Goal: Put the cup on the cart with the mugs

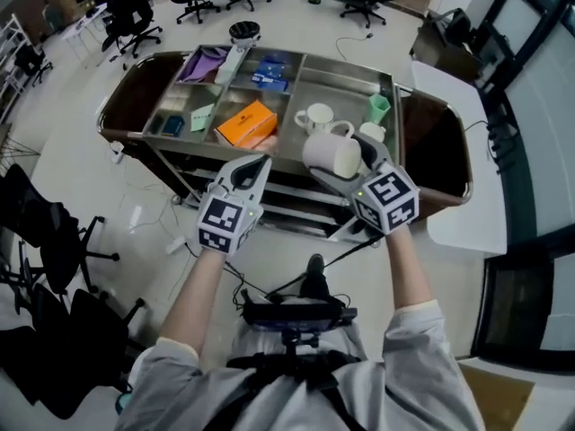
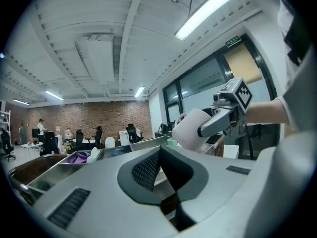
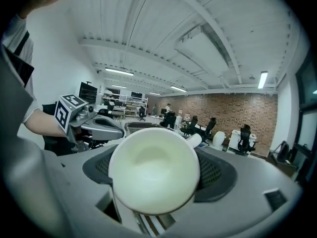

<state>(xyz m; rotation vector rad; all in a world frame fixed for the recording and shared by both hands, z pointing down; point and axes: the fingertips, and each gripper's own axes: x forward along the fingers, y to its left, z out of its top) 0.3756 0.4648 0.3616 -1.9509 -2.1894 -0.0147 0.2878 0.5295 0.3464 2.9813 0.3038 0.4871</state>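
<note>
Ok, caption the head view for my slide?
Right tongs hold a white cup by the cart, near its mugs; left tongs shut, empty.

an open office: swivel chairs [image 1: 130, 12], desks [image 1: 85, 21], brick wall [image 3: 233, 115].

Cart [image 1: 346, 90] holds mugs [image 1: 314, 118], orange box [image 1: 245, 122] and green cup [image 1: 378, 108].

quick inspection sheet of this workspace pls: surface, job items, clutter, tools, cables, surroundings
surface: steel cart, top split into compartments
job's things: white cup held in the air over the cart's near edge; white mugs in the right compartment
clutter: orange box, blue packets, purple item, green cup
tools: right tool shut on the white cup; left tool shut, empty
cables: black cable below the tools
surroundings: office chairs, white table right of the cart
</note>
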